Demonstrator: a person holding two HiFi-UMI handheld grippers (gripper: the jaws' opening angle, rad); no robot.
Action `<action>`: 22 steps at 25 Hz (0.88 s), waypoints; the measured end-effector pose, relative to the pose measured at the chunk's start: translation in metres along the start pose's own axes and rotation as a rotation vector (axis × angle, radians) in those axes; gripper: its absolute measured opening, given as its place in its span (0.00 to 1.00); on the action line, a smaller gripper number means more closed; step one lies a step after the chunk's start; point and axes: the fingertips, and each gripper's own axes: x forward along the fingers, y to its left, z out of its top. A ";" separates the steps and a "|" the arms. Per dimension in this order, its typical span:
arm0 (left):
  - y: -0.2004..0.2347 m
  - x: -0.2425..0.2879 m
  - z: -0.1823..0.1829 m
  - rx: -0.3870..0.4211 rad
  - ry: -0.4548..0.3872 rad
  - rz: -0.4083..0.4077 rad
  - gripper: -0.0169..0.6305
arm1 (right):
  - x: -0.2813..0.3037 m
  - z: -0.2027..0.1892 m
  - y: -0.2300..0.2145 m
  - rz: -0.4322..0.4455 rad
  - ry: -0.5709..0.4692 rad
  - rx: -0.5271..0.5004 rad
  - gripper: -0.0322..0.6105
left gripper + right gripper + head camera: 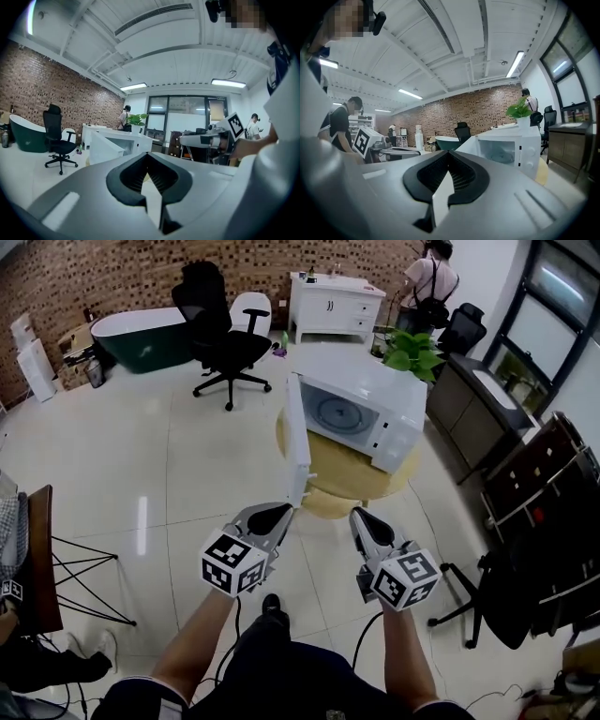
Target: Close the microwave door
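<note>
A white microwave point(364, 412) stands on a low round wooden table point(343, 479). Its door point(297, 439) hangs wide open, swung out toward me with its edge facing me. My left gripper point(280, 513) hovers just below the door's near edge, shut, nothing in it. My right gripper point(360, 516) hangs beside it over the table's front rim, shut too and empty. The left gripper view shows the microwave point(123, 139) ahead with its door point(104, 149). From the right gripper view I see the microwave's open cavity point(502, 152) and the door point(467, 144).
A black office chair point(221, 330), a dark green bathtub point(141, 337) and a white cabinet point(336, 304) stand at the back. A potted plant point(413, 352), a dark counter point(486, 401) and a black rack point(544, 486) line the right. A person point(429, 281) stands far back.
</note>
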 end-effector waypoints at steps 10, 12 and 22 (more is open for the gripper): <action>0.090 0.063 0.021 0.030 0.050 -0.034 0.04 | 0.070 0.017 -0.048 -0.044 -0.003 0.030 0.05; 0.102 0.074 0.022 0.030 0.055 -0.029 0.04 | 0.077 0.016 -0.054 -0.042 0.000 0.037 0.05; 0.142 0.119 0.014 0.038 0.107 0.017 0.04 | 0.105 0.027 -0.086 -0.002 0.020 0.024 0.05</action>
